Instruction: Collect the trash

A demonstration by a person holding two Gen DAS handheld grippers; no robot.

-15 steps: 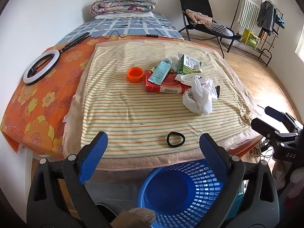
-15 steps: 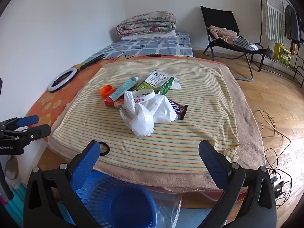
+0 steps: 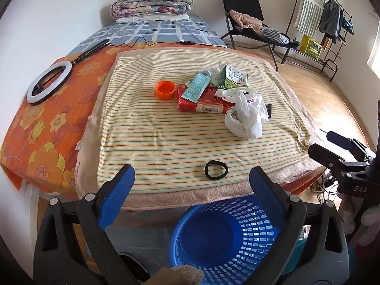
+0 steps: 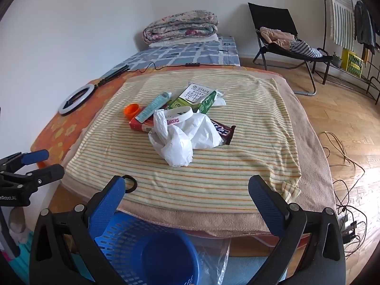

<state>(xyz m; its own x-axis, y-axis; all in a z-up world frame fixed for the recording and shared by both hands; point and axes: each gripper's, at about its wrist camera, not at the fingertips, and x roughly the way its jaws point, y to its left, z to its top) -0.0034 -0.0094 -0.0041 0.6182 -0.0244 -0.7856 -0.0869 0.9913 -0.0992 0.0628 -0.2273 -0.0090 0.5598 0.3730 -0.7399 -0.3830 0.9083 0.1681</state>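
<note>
A pile of trash lies mid-table on the striped towel (image 3: 152, 128): a crumpled white plastic bag (image 3: 247, 116) (image 4: 180, 137), a red box (image 3: 201, 102), a green milk carton (image 3: 234, 77) (image 4: 194, 99), a teal tube (image 3: 197, 86), a white wristband (image 4: 179, 115), a candy bar (image 4: 223, 130) and an orange cap (image 3: 165, 90) (image 4: 131, 110). A black hair tie (image 3: 216, 169) (image 4: 129, 184) lies near the front edge. A blue basket (image 3: 228, 239) (image 4: 142, 249) stands below that edge. My left gripper (image 3: 192, 178) and right gripper (image 4: 187, 190) are open, empty, held before the edge.
A ring light (image 3: 48, 82) lies on the orange floral cloth at left. Folded quilts (image 3: 152, 4) sit on the bed behind. A black chair (image 4: 285, 38), a clothes rack (image 3: 327, 23) and floor cables (image 4: 344, 166) are at right.
Both grippers have barely shifted; the objects on the table have not moved.
</note>
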